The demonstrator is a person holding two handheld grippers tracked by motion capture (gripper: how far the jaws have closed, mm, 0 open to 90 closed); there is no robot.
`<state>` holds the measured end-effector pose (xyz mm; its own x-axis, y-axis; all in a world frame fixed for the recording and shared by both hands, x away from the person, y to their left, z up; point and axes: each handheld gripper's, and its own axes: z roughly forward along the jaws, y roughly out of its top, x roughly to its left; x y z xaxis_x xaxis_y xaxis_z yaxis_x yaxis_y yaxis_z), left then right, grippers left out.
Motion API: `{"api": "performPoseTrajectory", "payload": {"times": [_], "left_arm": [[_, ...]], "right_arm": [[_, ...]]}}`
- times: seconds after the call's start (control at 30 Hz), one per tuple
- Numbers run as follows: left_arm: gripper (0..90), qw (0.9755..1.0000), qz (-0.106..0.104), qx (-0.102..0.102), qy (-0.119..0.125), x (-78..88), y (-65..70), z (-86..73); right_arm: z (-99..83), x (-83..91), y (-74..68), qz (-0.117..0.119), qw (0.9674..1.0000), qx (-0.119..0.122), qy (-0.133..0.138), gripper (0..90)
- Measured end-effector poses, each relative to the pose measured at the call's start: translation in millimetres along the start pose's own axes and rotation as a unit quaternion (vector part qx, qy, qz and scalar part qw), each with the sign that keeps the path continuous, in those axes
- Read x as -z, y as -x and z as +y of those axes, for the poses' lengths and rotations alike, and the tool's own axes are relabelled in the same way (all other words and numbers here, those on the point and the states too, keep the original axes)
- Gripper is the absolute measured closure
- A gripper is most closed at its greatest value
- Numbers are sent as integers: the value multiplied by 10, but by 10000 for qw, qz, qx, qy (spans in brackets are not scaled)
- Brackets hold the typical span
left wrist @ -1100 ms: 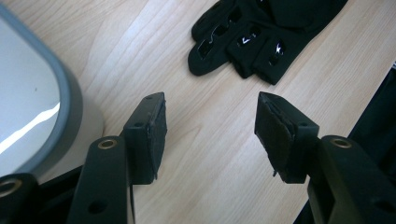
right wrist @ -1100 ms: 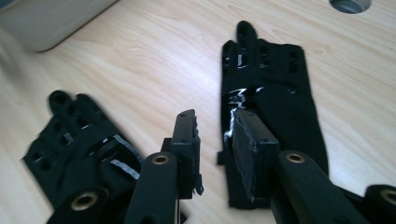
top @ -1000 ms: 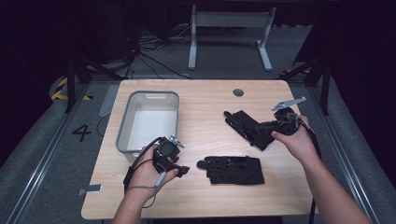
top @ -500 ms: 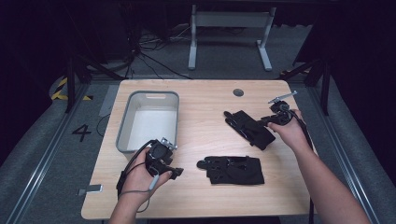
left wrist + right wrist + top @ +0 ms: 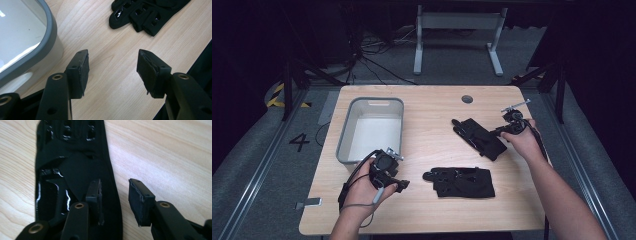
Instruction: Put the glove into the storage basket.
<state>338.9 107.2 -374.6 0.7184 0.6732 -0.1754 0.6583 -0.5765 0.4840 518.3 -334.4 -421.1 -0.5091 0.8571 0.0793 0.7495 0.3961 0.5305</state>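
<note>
Pale wood counter (image 5: 432, 120), rectangular, with a small round grommet (image 5: 467, 99) near its far edge. Grey plastic bin (image 5: 346, 134) at far left. Black glove (image 5: 478, 138) at right of centre, laid diagonally; second black glove (image 5: 462, 181) nearer, at centre, flat, well apart from the first. Right gripper (image 5: 115, 202) at the first glove's right end, fingers spread and just now opening, one finger (image 5: 95, 195) over the cuff, the other over bare wood, glove edge between them, not pinched. Left gripper (image 5: 112, 71) near left, beside the bin's near corner, fingers spread over bare wood, holding nothing.
</note>
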Motion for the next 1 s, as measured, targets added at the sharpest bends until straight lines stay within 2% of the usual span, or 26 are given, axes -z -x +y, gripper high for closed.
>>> {"api": "performPoseTrajectory", "payload": {"times": [0.27, 0.4, 0.47, 0.63, 0.73, 0.83, 1.0], "left_arm": [[439, 10000, -9, -22, -5, -10, 2, 10], [438, 10000, -13, -36, 0, -10, 12, 15], [438, 10000, -15, -31, -4, -13, 13, 16], [437, 10000, -18, -32, -18, -18, 16, 16], [437, 10000, -16, -37, -16, -18, 13, 17], [437, 10000, -13, -36, -19, -22, 10, 18], [437, 10000, -31, -50, -27, -33, 13, 32]], "right_arm": [[-46, -83, -2, 16, 9998, -4, -189, 631], [-73, -111, 10, 84, 9998, -83, -142, 637], [-75, -113, 5, 83, 9999, -50, -121, 657], [-59, -116, -30, 149, 9997, -16, -194, 783], [-37, -104, -61, 74, 9996, 83, -258, 843], [-18, -70, -87, -5, 9994, 174, -294, 858], [-3, 52, -119, -46, 9997, 241, -95, 863]]}}
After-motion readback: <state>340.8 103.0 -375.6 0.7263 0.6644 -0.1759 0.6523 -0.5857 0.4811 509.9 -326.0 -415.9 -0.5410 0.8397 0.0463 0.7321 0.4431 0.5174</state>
